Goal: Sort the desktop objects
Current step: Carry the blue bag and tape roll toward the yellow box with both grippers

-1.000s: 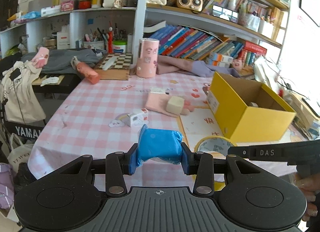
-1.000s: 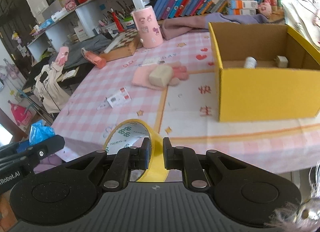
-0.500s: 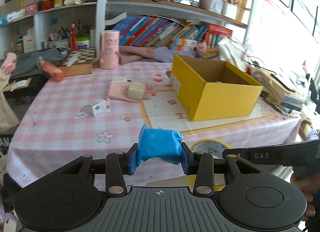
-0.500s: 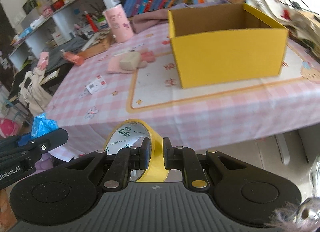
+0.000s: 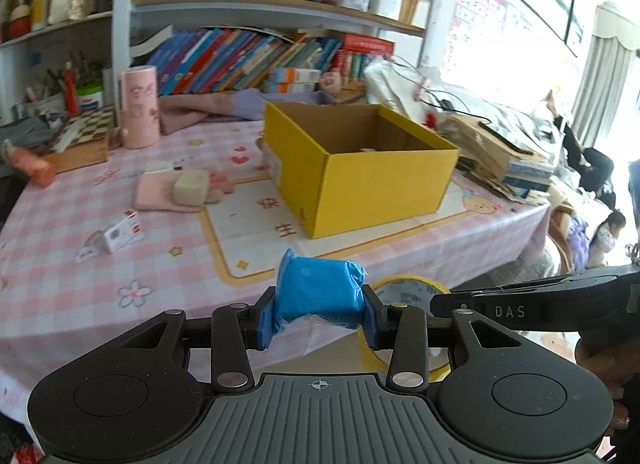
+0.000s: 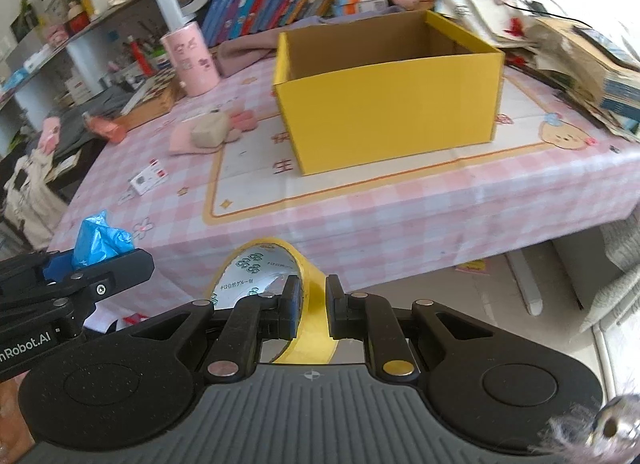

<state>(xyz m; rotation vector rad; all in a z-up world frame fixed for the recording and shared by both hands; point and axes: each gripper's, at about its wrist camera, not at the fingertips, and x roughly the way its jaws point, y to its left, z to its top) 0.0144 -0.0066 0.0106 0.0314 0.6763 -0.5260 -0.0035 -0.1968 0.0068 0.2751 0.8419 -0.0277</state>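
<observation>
Left wrist view: left gripper clamps blue packet, right gripper pinches yellow tape roll wall, both short of yellow box on checked table.

Left hand-held gripper: matt black plastic body, ribbed grey grip pad, bright metal rivets, blue pads. Blue pack in it: crinkly, slightly glossy plastic film. Right hand-held gripper: same matt black plastic. Tape roll in it: glossy yellow tape, shiny printed liner inside. Box: matt yellow cardboard outside, raw brown card inside. Table: smooth pink checked cover. Far left, pink cylinder: matt, printed.
</observation>
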